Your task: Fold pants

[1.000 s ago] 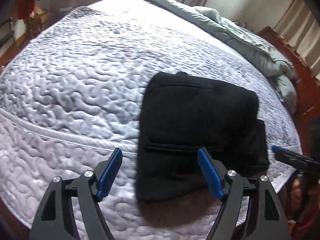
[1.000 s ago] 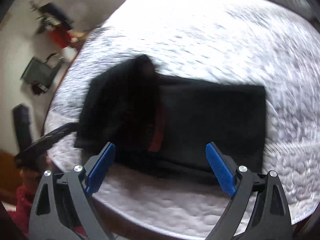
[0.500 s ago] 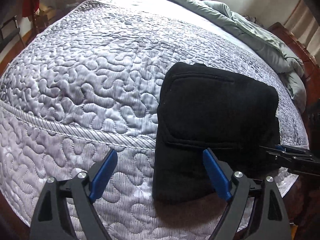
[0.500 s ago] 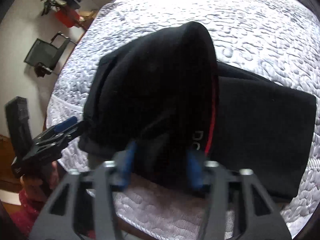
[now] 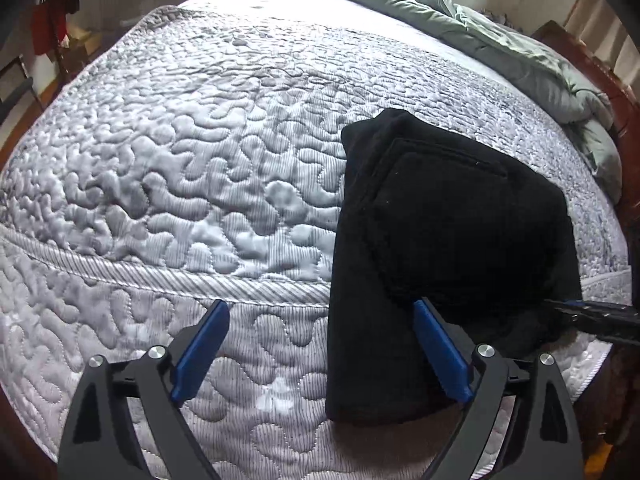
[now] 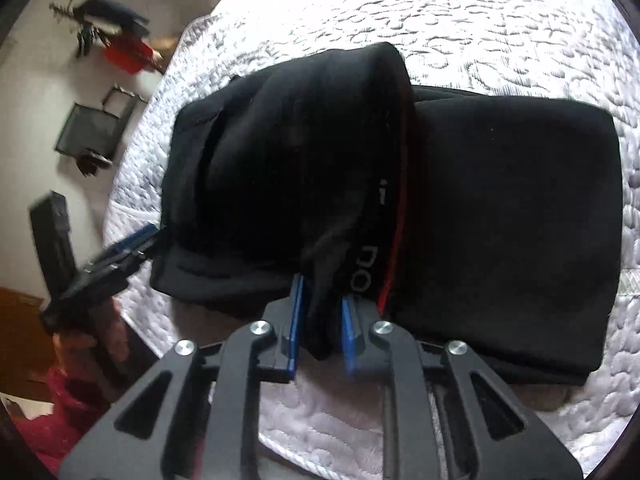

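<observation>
Quilted pale-grey bedspread (image 5: 192,184) across a wide bed, stitched in winding loops, with a ribbed band running along the near edge. Grey-green duvet (image 5: 500,44) bunched along the far edge toward the right far corner. Dark wooden bed frame (image 5: 600,68) showing past that corner. Beyond the left edge, room floor and wall: red cloth (image 6: 128,54) hanging with dark items, a black framed chair-like object (image 6: 92,132) below it, details blurred.

Black pants (image 5: 448,240) lying folded into a thick block near the right near corner of the bed, a pocket seam on top. In the right wrist view, an upper layer of the pants (image 6: 320,152) lifted off the flat part, with a red stripe and pale lettering on a waistband-like edge.

Left gripper (image 5: 320,352) low over the near edge, blue fingers (image 5: 200,344) spread wide and grasping nothing, the right-hand finger just beside the pants' near side, contact unclear. Right gripper (image 6: 320,320) pointing in from the near edge, jaws clenched on a hanging fold of the raised layer. Tip of the right gripper (image 5: 592,316) visible at the pants' right edge in the left wrist view; the left gripper (image 6: 120,252) at their left edge in the other.
</observation>
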A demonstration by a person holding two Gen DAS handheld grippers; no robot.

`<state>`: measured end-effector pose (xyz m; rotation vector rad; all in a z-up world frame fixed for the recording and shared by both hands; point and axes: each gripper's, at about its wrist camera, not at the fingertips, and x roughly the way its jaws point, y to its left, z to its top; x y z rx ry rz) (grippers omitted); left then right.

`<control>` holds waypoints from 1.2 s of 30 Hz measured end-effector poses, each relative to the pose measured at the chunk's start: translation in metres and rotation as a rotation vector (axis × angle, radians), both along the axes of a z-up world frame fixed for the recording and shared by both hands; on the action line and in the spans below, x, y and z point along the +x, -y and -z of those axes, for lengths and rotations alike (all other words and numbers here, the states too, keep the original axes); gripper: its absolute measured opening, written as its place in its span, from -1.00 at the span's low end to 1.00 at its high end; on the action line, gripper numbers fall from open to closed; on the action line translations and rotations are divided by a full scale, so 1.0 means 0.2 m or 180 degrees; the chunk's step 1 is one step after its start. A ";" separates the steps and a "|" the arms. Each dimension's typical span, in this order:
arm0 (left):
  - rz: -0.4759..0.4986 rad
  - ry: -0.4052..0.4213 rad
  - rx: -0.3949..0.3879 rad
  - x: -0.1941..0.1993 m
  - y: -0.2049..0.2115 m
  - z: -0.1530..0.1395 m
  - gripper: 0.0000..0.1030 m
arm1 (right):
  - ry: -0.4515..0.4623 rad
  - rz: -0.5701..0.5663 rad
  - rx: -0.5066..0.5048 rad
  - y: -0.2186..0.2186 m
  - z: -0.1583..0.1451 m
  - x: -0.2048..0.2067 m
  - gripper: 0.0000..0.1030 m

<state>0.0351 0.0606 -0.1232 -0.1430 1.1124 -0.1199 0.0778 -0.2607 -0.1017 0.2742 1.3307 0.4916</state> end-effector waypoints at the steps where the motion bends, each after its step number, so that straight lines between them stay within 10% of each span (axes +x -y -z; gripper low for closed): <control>1: 0.0004 -0.0001 0.0002 0.00 0.00 -0.01 0.81 | 0.0049 0.0000 -0.0024 0.01 -0.03 -0.01 -0.25; 6: -0.0061 -0.0012 -0.0063 -0.01 -0.04 -0.05 0.79 | 0.0288 0.0089 0.0017 0.08 -0.20 -0.04 0.70; 23: 0.0090 -0.0242 0.0010 0.02 0.08 -0.04 0.81 | -0.0082 0.0121 -0.0545 -0.08 0.05 0.11 0.78; 28: -0.0040 -0.0234 -0.0028 0.02 0.03 -0.06 0.81 | -0.0040 -0.0027 -0.0104 -0.08 0.02 0.13 -0.46; 36: -0.0220 -0.0118 -0.0193 0.01 -0.05 -0.14 0.81 | 0.0312 0.0097 0.0592 0.12 -0.25 0.08 -0.65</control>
